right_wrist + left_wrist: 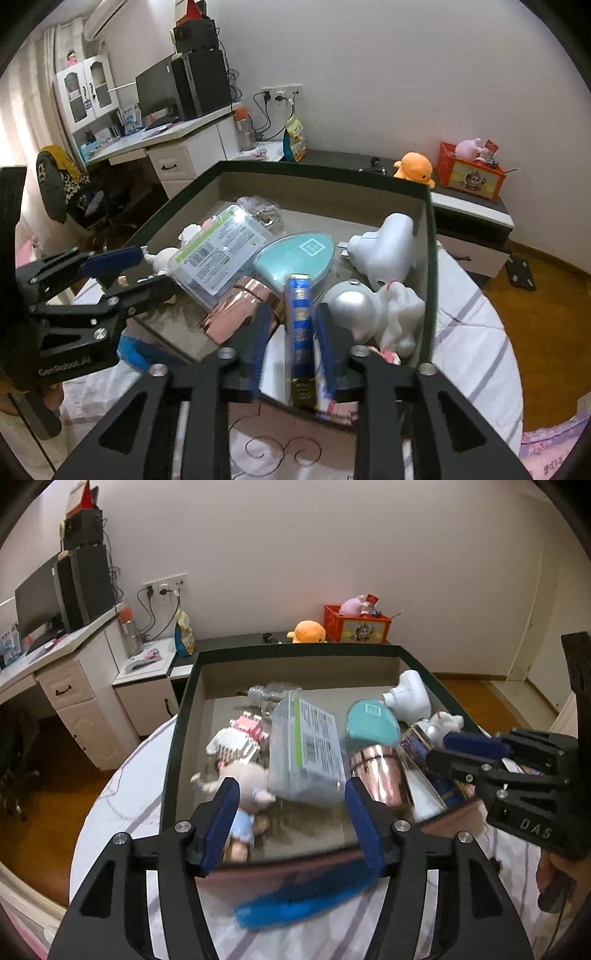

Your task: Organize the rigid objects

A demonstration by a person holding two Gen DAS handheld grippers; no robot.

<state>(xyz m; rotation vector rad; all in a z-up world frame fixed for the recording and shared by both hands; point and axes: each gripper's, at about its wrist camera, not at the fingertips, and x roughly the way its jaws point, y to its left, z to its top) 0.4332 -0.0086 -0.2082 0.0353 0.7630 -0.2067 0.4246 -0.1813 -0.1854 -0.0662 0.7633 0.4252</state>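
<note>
Home bedroom: desk (177,129), plush duck (413,170).

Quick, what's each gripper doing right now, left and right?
Left gripper: open, holding nothing.
Right gripper: around the blue and gold box, grip unclear.

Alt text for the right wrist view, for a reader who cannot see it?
The right gripper holds a slim blue-and-gold box between its fingers, over the near edge of a dark-rimmed storage box crowded with toys and containers. The open left gripper reaches in from the left.
</note>
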